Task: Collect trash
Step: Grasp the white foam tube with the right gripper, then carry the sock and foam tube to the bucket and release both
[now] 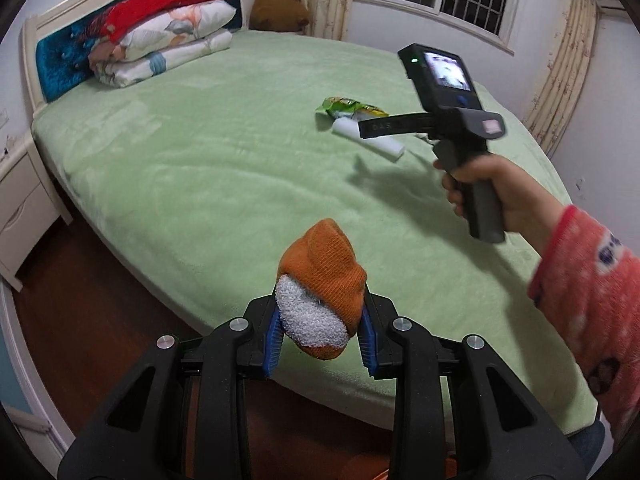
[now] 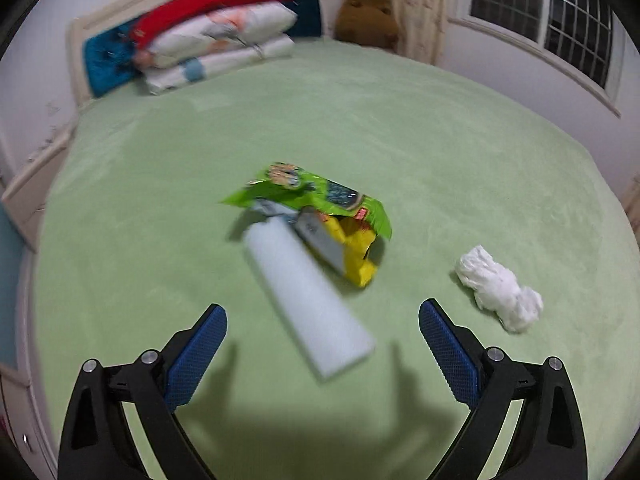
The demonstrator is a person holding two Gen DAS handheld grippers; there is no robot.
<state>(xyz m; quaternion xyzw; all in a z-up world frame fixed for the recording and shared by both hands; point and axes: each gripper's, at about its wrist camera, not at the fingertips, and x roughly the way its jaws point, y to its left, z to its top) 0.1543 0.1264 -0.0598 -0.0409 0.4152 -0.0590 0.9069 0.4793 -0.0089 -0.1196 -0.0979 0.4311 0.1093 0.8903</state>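
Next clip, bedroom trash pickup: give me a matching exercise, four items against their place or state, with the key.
Items:
1. orange sock
2. white foam block
3. crumpled tissue
4. brown plush toy

States:
A. at the bed's far corner, by the curtain
B. clamped in the left gripper
C. alone on the blanket, right of the wrapper
D. lying against the green snack wrapper

Pairs: 1-B, 2-D, 3-C, 4-A

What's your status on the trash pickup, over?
Left tool shut on orange sock. Right tool open, empty, above white foam block. Green snack wrapper touching block; crumpled tissue apart. Nothing blocking.
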